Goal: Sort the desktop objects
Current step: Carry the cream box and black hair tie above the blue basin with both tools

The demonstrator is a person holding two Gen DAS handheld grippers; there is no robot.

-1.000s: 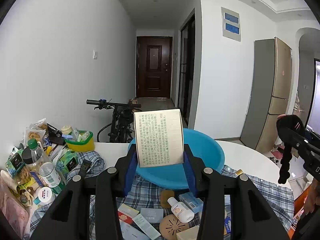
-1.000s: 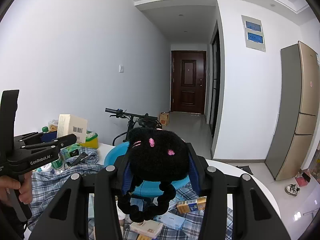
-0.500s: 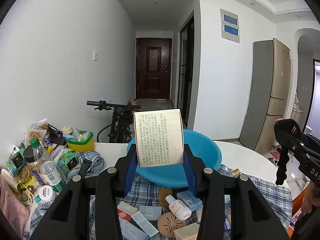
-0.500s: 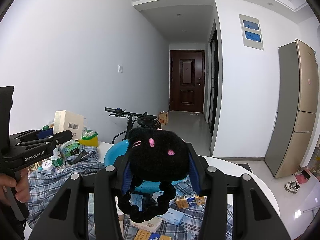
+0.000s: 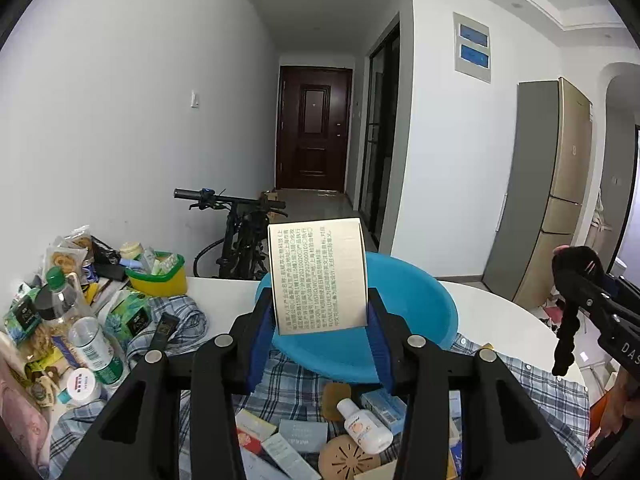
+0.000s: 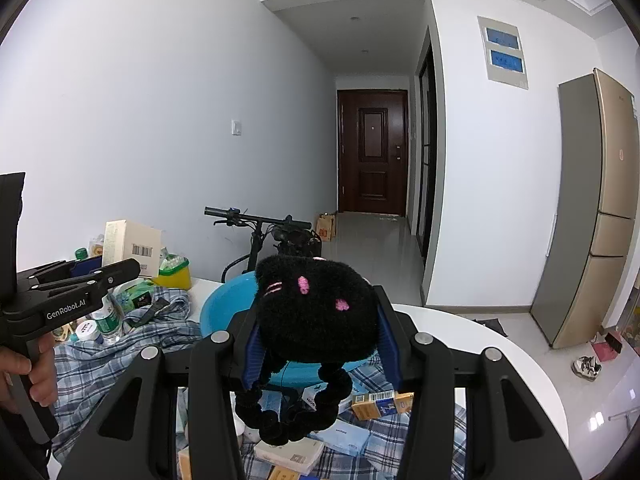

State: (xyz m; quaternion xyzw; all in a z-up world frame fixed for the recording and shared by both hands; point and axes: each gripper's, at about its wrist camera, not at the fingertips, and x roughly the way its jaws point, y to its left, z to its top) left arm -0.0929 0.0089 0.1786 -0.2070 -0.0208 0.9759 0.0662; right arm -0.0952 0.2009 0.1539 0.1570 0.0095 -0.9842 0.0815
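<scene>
My left gripper (image 5: 320, 320) is shut on a cream carton box (image 5: 318, 276) with printed text, held upright above the near rim of a blue plastic basin (image 5: 416, 312). My right gripper (image 6: 318, 330) is shut on a black plush spider toy (image 6: 316, 312) with pink marks; its fuzzy legs dangle below the jaws. In the right wrist view the left gripper (image 6: 120, 270) shows at the left with the carton box (image 6: 132, 246) in it. In the left wrist view the plush toy (image 5: 572, 276) hangs at the right edge.
A plaid cloth (image 5: 532, 376) covers a white round table (image 6: 480, 340) strewn with small boxes, a white bottle (image 5: 362, 426) and a round tan disc (image 5: 344, 456). Bottles, snacks and a yellow-green tub (image 5: 160, 276) crowd the left. A bicycle (image 5: 240, 232) stands behind.
The left gripper with its box has drifted slightly left and down; in the right wrist view it sits farther left. The right gripper has barely moved.
</scene>
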